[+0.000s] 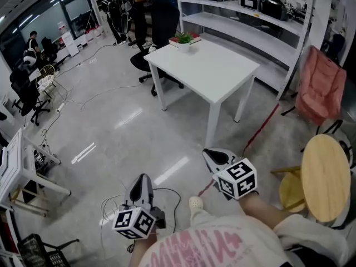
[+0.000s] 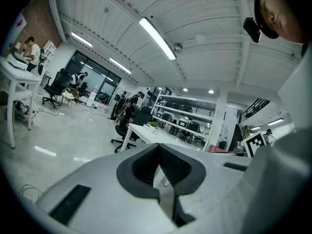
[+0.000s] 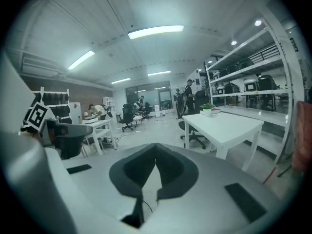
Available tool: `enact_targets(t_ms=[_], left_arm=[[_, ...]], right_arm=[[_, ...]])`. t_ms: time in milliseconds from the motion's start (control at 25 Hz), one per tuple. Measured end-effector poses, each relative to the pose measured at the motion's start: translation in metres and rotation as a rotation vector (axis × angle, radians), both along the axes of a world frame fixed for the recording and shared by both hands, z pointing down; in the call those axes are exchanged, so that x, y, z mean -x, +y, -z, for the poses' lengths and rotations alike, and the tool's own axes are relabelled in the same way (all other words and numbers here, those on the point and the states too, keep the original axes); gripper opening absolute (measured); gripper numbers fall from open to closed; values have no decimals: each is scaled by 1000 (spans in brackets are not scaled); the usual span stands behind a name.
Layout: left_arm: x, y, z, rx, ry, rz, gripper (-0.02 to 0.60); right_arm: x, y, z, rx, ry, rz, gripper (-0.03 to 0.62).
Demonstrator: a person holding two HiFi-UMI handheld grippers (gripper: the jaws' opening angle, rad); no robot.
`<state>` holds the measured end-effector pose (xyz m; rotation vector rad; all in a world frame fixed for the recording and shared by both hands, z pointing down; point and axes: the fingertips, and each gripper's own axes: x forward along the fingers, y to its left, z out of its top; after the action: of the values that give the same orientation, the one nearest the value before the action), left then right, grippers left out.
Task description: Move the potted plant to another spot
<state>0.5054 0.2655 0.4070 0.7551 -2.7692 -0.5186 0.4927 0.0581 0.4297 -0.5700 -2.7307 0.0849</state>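
Left hand-held gripper (image 1: 142,178) and right hand-held gripper (image 1: 208,153) are both hanging pressed together and empty. Guessing we're doing the approach step, next needing them opening around the potted plant (image 1: 183,38) at the far corner of the worktop (image 1: 214,74).

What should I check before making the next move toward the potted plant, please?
1. Target located: ok; potted plant stands upright at the white table's far corner.
2. Reach: not ok; the table stands well ahead.
3. Hands free: ok; left gripper and right gripper hold nothing.
4. Jaws ready for grasping: not ok; both are shut.
5. Access to that corner: cannot tell; a black office chair stands by that side.
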Motion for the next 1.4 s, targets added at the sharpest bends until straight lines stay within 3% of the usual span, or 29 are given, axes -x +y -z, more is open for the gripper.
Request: enact_targets(t_ms=[160, 480, 920, 1080, 1400], left_arm=[[62, -9, 9, -12, 6, -7, 2], [169, -23, 27, 2, -91, -34, 2], [229, -22, -6, -18, 15, -47, 2], [256, -32, -5, -16, 17, -115, 2], [360, -36, -9, -21, 29, -216, 2]], right_arm=[[64, -10, 7, 4, -4, 3, 8], [172, -35, 31, -16, -82, -27, 8], [217, -53, 27, -56, -71, -75, 8], [238, -57, 12, -43, -29, -98, 8], [313, -69, -4, -8, 11, -216, 8]])
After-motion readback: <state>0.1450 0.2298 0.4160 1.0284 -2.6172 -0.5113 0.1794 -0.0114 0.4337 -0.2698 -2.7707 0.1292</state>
